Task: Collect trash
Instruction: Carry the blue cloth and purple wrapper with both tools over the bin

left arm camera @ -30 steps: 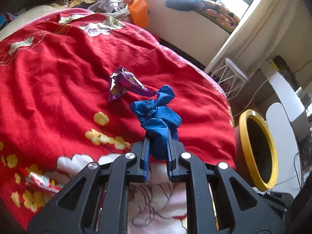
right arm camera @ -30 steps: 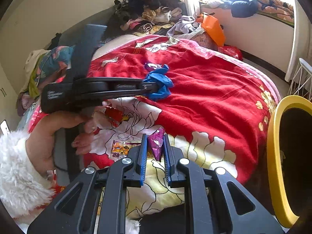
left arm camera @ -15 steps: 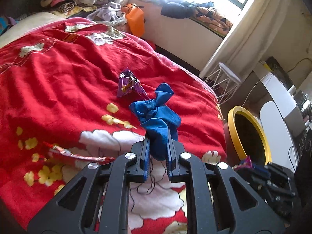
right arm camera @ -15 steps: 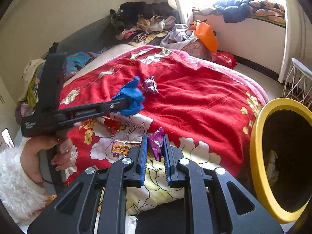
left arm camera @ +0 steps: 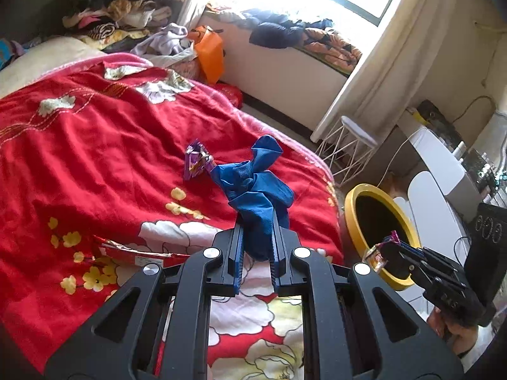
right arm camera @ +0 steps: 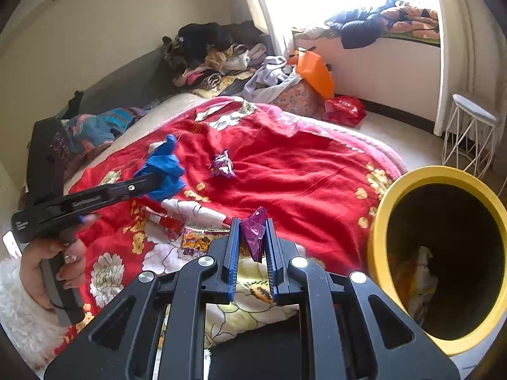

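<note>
Bin (right arm camera: 377, 240) nearer, right tool (right arm camera: 252, 256) advanced

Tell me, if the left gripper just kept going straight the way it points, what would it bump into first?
Probably the red blanket, near the purple wrapper. The left gripper, its jaws shut on the blue glove, points across the bed; depth is uncertain.

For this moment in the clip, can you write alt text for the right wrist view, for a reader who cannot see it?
The right gripper pinches a purple wrapper near a yellow-rimmed bin at right. At left, the left gripper holds a crumpled blue glove over a red floral blanket, where more wrappers lie, one purple.
</note>
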### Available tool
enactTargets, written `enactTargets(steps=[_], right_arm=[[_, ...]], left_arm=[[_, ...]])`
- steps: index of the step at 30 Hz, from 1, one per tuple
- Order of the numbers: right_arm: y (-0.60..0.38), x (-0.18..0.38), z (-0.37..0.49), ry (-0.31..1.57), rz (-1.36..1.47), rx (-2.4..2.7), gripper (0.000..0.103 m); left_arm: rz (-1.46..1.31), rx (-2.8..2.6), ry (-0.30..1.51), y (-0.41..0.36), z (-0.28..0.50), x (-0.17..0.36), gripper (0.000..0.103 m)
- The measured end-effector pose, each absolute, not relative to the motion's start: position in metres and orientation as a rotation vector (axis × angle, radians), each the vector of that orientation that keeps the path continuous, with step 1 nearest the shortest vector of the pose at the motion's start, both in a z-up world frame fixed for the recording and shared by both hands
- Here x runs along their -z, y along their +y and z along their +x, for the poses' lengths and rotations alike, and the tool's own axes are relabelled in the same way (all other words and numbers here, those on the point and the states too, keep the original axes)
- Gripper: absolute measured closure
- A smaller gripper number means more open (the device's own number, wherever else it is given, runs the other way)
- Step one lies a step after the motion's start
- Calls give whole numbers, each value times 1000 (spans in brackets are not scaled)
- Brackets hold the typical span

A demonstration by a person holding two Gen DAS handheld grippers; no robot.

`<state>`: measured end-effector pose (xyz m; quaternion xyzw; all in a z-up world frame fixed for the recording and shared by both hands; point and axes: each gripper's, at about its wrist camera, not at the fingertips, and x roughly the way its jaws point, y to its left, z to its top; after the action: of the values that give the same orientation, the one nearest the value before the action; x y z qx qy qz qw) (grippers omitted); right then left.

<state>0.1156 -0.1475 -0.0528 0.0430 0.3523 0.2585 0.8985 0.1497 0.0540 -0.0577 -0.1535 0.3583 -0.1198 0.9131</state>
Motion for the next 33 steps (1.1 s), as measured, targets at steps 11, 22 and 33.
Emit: enactTargets(steps=[11, 22, 33], right_arm=[[-169, 42, 116, 692, 119, -477, 88], [-205, 36, 120, 656, 176, -400, 88], [-251, 35, 122, 615, 193, -265, 88]], left_arm=[[-293, 285, 702, 37, 141, 39, 94], [-257, 344, 686, 5, 139, 28, 94], [-223, 407, 686, -34, 144, 24, 94]])
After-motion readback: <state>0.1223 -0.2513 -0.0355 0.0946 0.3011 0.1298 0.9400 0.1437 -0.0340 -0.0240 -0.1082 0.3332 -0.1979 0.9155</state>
